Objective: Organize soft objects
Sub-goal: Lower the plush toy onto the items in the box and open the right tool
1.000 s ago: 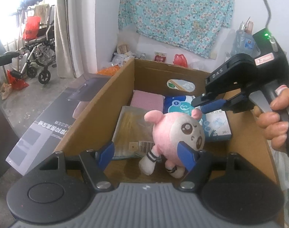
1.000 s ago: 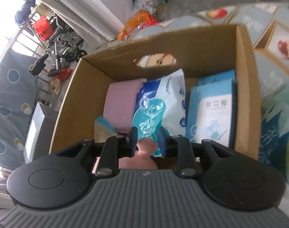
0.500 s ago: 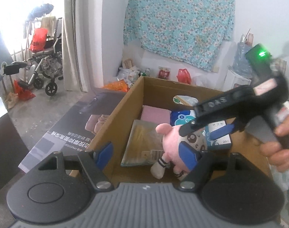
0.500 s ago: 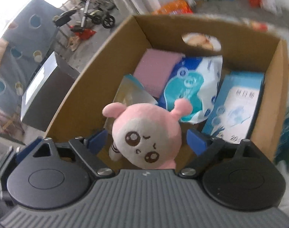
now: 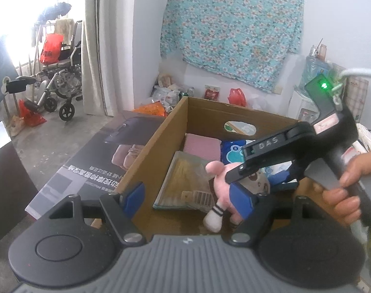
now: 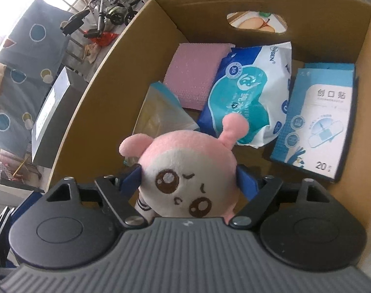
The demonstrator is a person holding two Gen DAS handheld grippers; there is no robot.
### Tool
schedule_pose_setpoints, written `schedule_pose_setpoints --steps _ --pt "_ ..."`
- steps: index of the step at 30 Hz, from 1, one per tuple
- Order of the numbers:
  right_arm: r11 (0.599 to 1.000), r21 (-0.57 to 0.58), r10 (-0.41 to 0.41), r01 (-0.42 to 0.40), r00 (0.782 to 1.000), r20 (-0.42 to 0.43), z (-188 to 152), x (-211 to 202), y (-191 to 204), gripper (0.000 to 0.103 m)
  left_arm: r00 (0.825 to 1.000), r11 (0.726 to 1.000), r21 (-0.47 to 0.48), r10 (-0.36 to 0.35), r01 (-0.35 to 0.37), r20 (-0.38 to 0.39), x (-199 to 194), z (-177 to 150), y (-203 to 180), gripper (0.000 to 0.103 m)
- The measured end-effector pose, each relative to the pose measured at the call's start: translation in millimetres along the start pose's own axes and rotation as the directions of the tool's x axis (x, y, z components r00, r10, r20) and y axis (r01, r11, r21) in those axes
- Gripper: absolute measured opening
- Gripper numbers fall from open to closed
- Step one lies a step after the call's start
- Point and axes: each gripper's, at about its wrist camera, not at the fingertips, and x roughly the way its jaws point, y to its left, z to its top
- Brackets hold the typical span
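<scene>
Pink plush toy (image 6: 185, 171) between right gripper (image 6: 189, 178) pads, inside cardboard box (image 6: 107, 92)

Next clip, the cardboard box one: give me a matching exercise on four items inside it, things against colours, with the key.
Things:
1. plush toy
2. bubble mailer
3. wipes pack
4. plaster box

Colours:
A. blue and white with a teal panel
B. plain mauve-pink
C. light blue, marked 20
D. pink with a cream face

Pairs: 1-D, 2-B, 3-A, 4-C
</scene>
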Motion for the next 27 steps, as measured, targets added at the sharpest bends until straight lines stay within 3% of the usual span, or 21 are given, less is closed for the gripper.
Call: schedule_pose_setpoints --steps 9,16,23,27 --pt "0.99 0.089 0.109 -0.11 0.994 0.014 16 -39 -12 0.082 1.0 1.0 -0.007 0.0 0.0 0.009 0 1 2 0.077" --pt "0.999 0.022 -0.046 0.046 0.999 -0.013 7 -18 -8 0.083 1.0 1.0 -0.003 -0.001 0.001 -0.003 3 0 -2 0.077" --pt "0.99 -0.087 -0.113 0.114 0.993 0.018 3 0 13 0.089 1.0 1.0 0.001 -0.007 0.007 -0.01 1 -5 -8 0.078" --pt "0.99 -0.096 -0.097 0.1 0.995 0.03 -2 -7 14 0.09 1.0 1.0 0.002 -0.012 0.012 0.001 -4 -7 -10 0.082"
